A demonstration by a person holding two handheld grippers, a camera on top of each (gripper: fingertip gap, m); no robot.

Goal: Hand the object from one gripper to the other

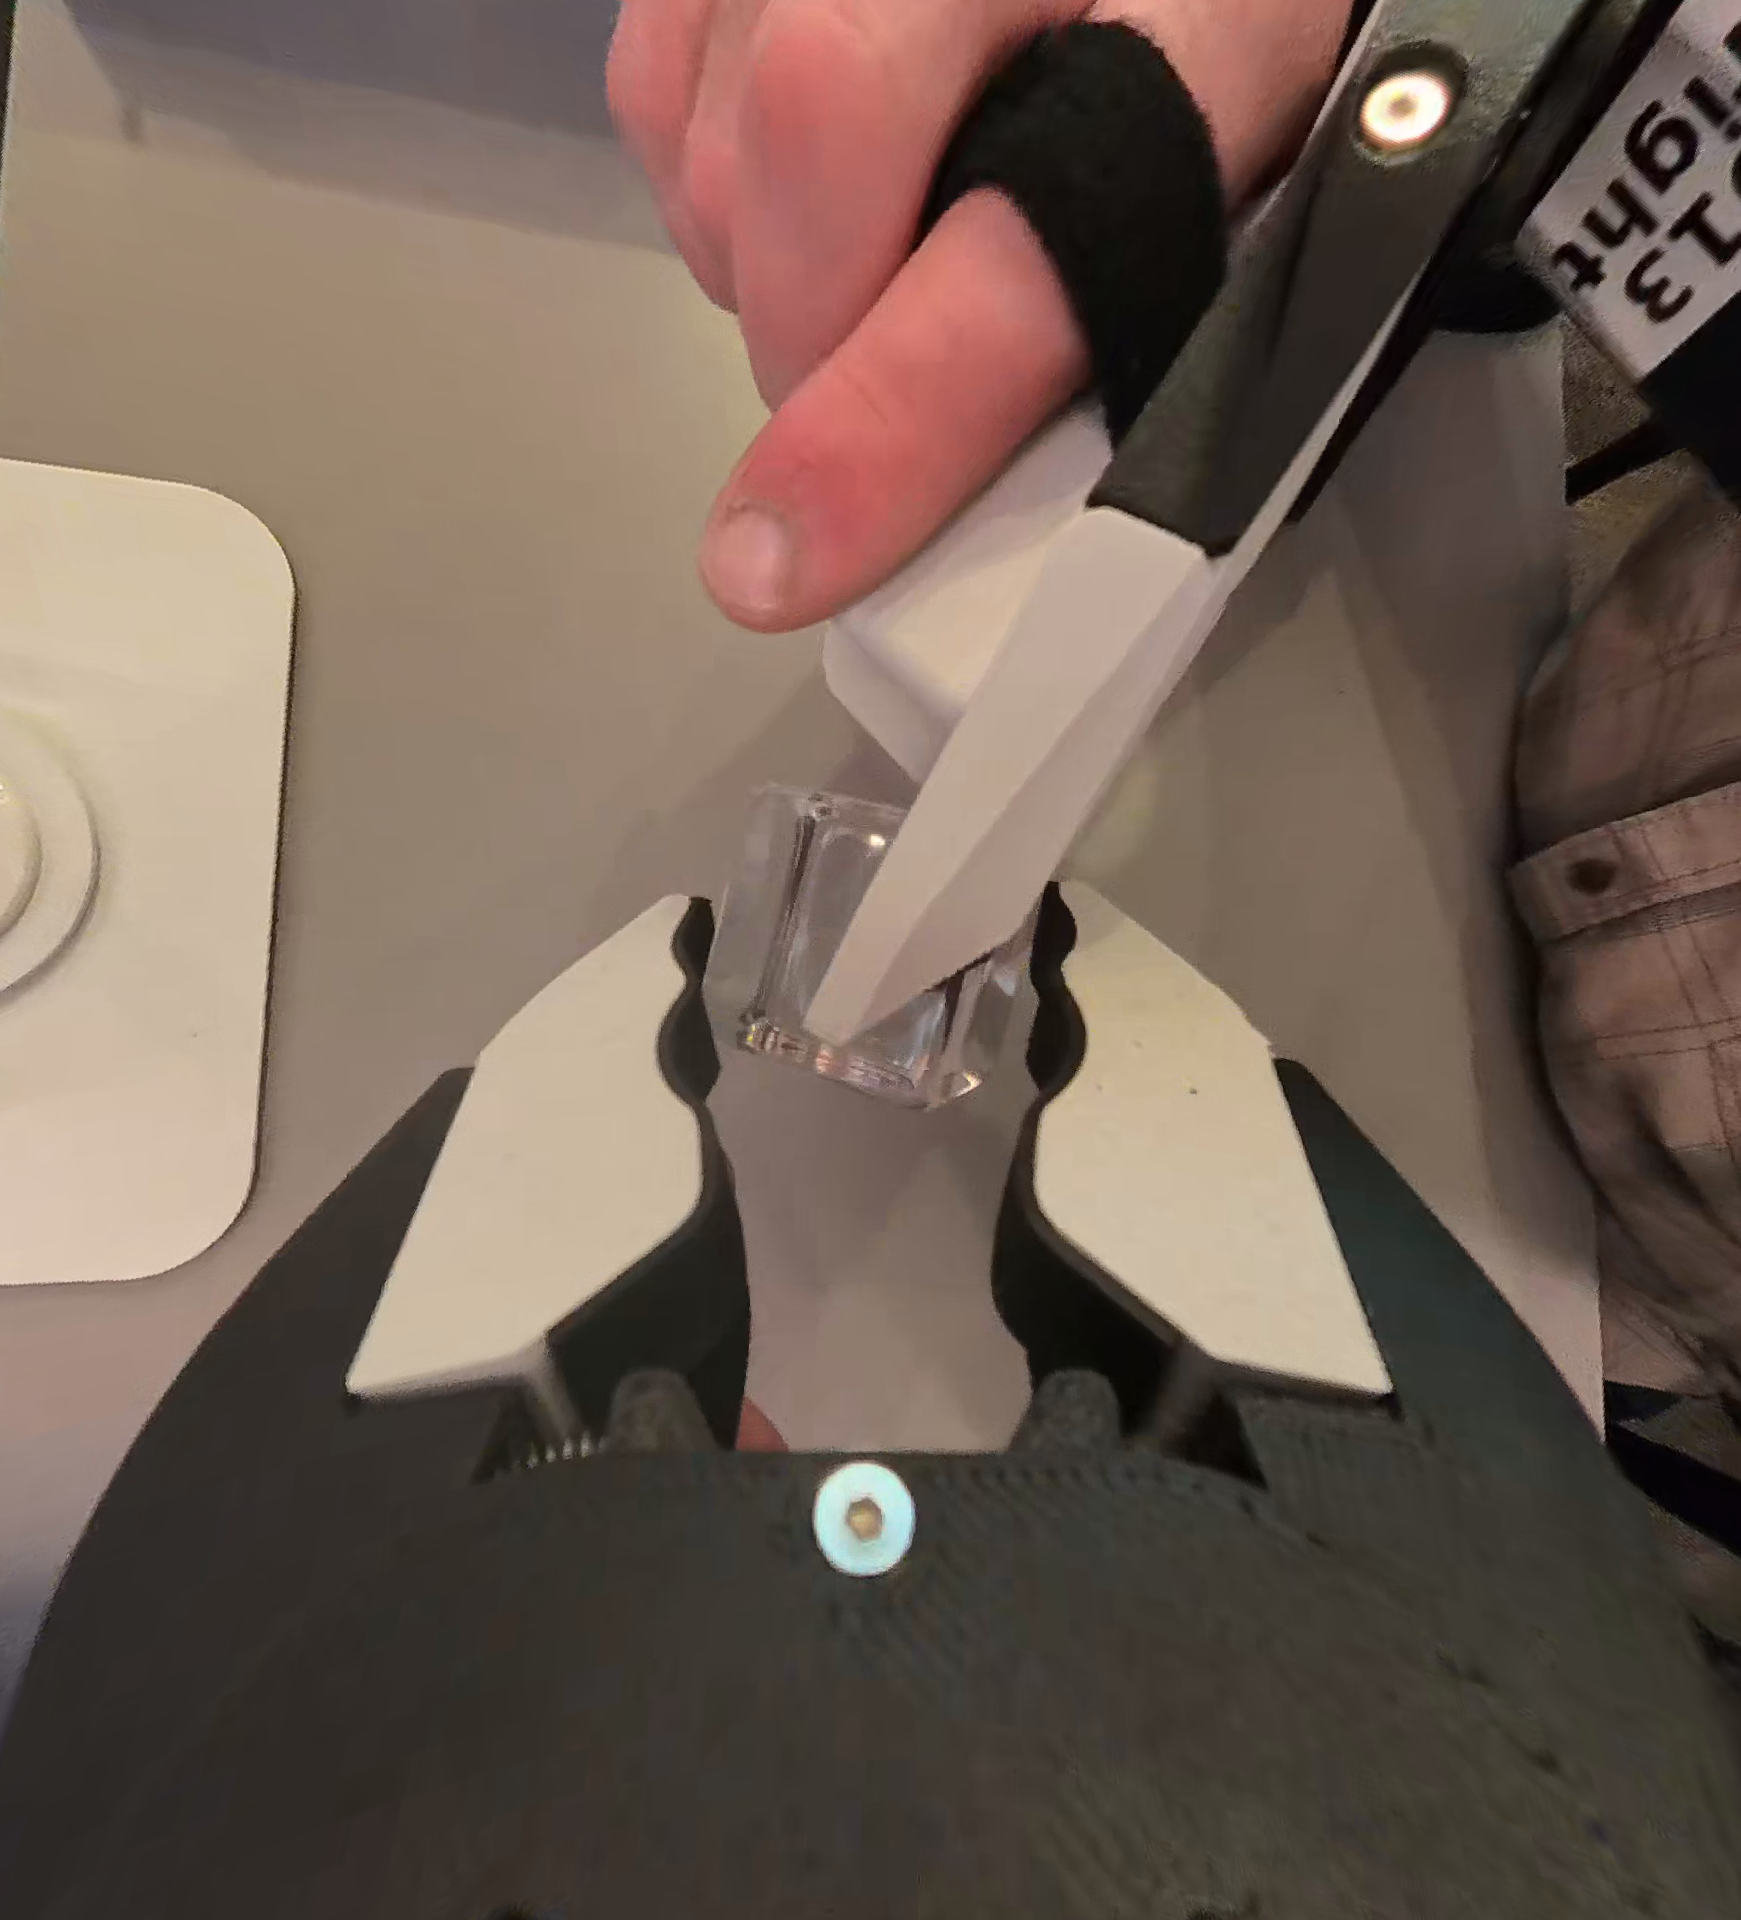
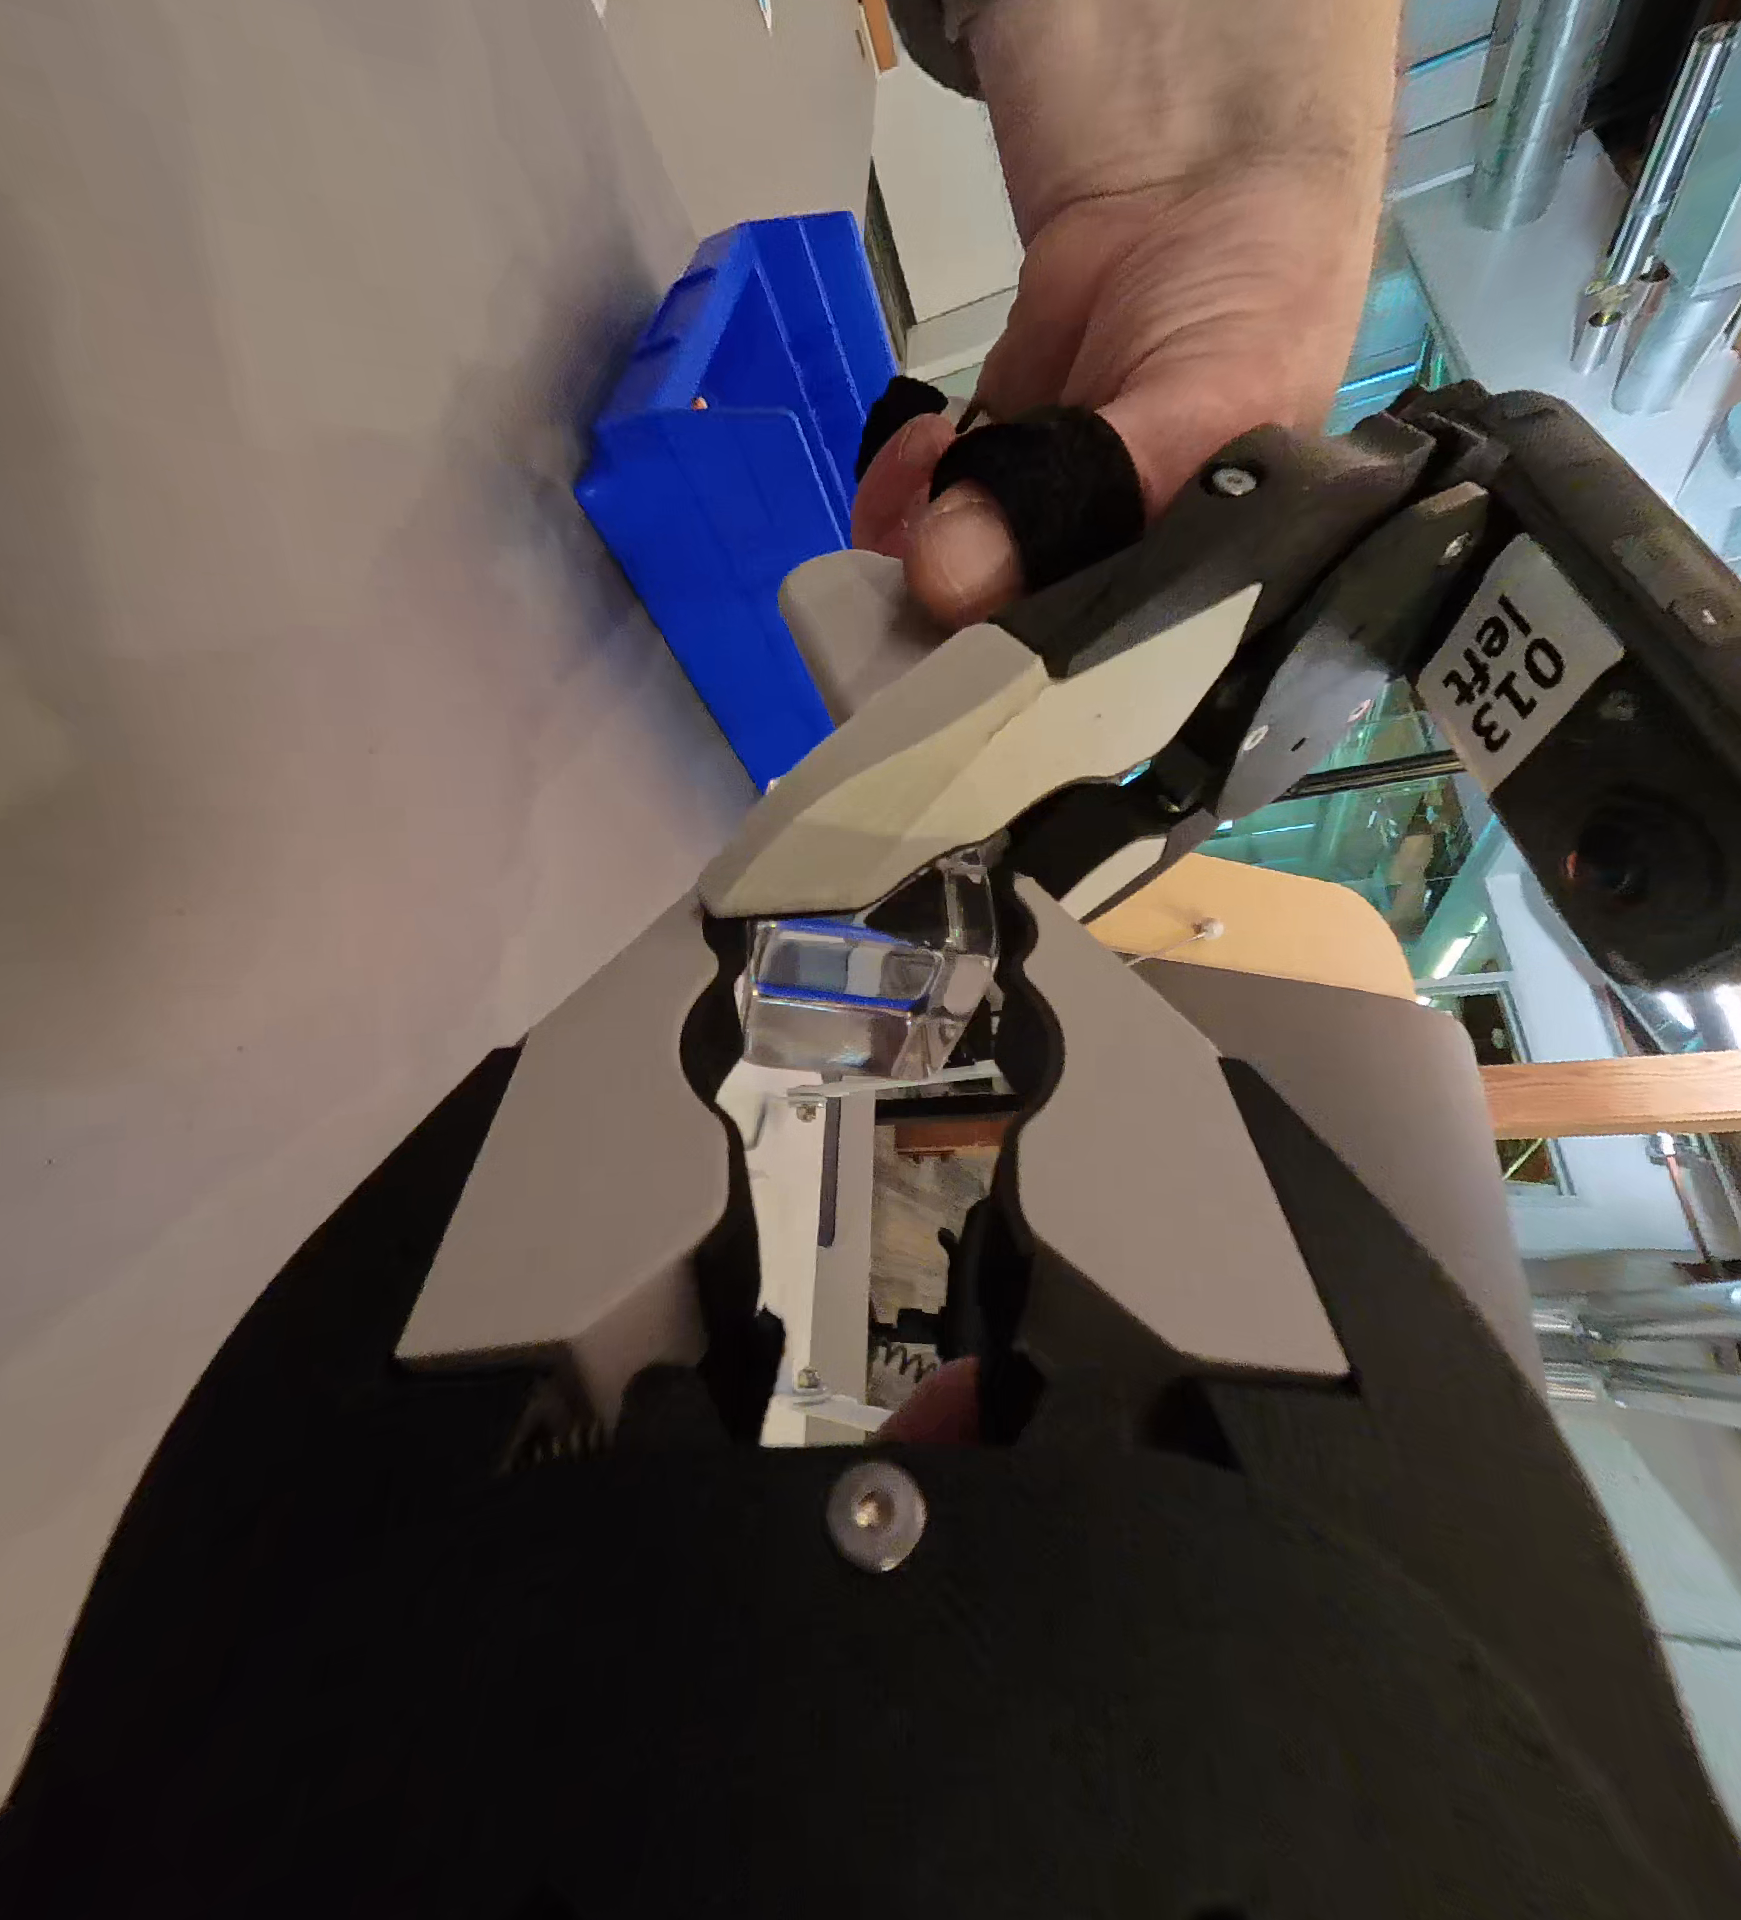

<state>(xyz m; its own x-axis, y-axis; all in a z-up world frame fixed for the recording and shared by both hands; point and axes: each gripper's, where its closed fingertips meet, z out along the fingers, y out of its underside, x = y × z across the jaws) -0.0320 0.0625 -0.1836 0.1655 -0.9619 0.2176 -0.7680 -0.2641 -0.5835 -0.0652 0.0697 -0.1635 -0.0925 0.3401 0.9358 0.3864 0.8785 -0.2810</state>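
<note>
A small clear block is caught in mid-air between two claws, above a pale table. From the left wrist view, the left gripper has its two white fingers either side of the block, dark pads touching or very nearly touching its side faces. The right gripper comes down from the upper right, one white finger laid flat across the block's face, so its far finger is hidden here. A bare hand with a black finger loop works that claw. A white tray with a round bump lies on the table to the left, and a plaid shirt fills the right edge.

The right wrist view gives the other side: the right gripper is pinched on the block, both pads against it. The left gripper lies over the block's top, held by another hand; whether it grips firmly I cannot tell. Only this view shows a blue bin on the table.
</note>
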